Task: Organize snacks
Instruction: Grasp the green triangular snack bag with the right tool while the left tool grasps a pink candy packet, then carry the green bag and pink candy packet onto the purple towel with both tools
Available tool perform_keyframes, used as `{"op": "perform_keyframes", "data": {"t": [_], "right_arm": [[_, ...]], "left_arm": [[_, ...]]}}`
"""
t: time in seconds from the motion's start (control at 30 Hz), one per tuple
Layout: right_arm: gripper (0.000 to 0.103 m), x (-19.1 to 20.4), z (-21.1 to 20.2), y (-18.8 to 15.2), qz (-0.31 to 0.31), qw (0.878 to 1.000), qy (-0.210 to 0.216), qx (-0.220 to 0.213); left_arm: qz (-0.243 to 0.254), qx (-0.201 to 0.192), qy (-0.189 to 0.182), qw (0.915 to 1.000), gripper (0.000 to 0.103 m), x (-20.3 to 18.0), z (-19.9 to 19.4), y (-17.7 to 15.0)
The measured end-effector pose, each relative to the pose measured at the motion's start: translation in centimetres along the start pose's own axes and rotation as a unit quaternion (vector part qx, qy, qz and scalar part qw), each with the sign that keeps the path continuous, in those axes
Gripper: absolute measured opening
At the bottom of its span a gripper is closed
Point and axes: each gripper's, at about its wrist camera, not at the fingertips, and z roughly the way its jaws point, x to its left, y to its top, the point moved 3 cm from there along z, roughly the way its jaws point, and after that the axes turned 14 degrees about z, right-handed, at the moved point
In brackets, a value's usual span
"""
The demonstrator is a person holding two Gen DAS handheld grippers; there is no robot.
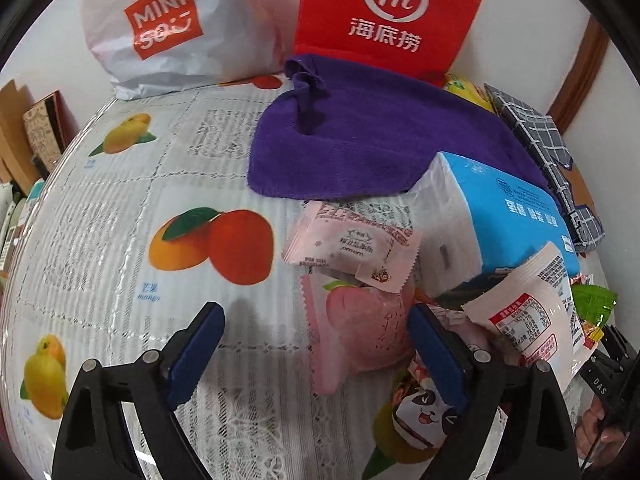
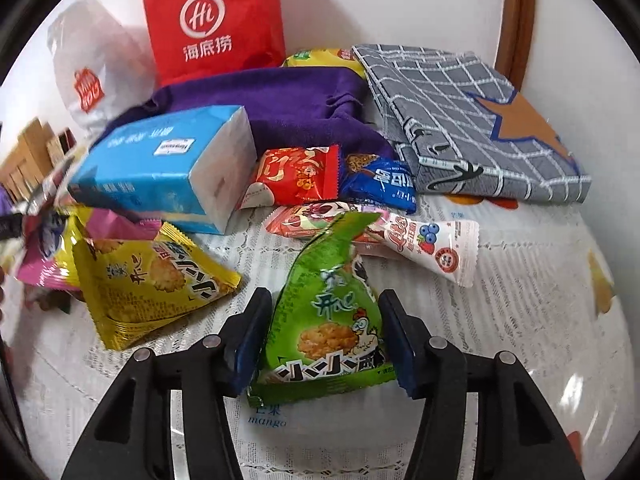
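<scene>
Green snack pkt point(image 2: 332, 320) (betw. fingers point(image 2: 394, 336))

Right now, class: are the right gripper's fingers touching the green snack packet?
Cannot tell. In the right wrist view the green snack packet stands between the right gripper's fingers, its edges overlapping both, but neither contact nor gap shows plainly.

I count two bags: one red point(image 2: 216, 20), one white point(image 2: 86, 68). Two cloths: purple point(image 2: 280, 108), checked point(image 2: 472, 120). One tissue pack point(image 2: 160, 160). Two grippers: left point(image 1: 316, 332), right point(image 2: 324, 320).

Snack pile point(image 2: 48, 256) blurred, edge-cropped
</scene>
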Motion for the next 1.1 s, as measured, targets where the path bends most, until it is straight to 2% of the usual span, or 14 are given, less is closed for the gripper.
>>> {"op": "perform_keyframes", "data": {"t": [0.1,0.13,0.2,0.27,0.37,0.57,0.83,1.03,1.1], "right_arm": [[0.055,-0.4,0.0,0.2,0.011,1.000,0.011,0.003],[0.055,-0.3,0.1,0.2,0.010,1.000,0.009,0.003],[0.055,-0.3,0.1,0.2,0.009,1.000,0.009,0.003],[0.056,-0.3,0.1,0.2,0.011,1.000,0.011,0.003],[0.055,-0.3,0.1,0.2,0.010,1.000,0.008,0.003],[0.054,-0.3,0.0,0.3,0.011,1.000,0.006,0.004],[0.054,-0.2,-0.1,0.0,0.010,1.000,0.006,0.002],[0.052,0.1,-0.3,-0.1,0.001,1.000,-0.012,-0.010],[0.051,0.2,-0.8,-0.4,0.003,1.000,0.000,-0.012]], "left_arm": [[0.006,-0.002,-0.025,0.9997,0.080,-0.2,0.3,0.0],[0.008,-0.002,-0.036,0.9993,0.073,-0.3,0.4,0.1],[0.015,-0.005,-0.048,0.9987,0.065,-0.4,0.4,0.2],[0.024,-0.006,-0.070,0.9972,0.044,-0.7,0.3,0.3],[0.034,-0.009,-0.085,0.9958,0.036,-1.0,-0.1,0.3],[0.027,-0.009,-0.110,0.9935,0.029,-0.2,-0.7,0.0],[0.037,-0.004,-0.100,0.9943,0.029,0.6,-2.1,-0.7],[0.023,-0.020,-0.082,0.9962,0.029,1.2,-3.9,-1.0],[0.019,-0.025,-0.077,0.9966,0.029,1.2,-4.5,-1.2]]}}
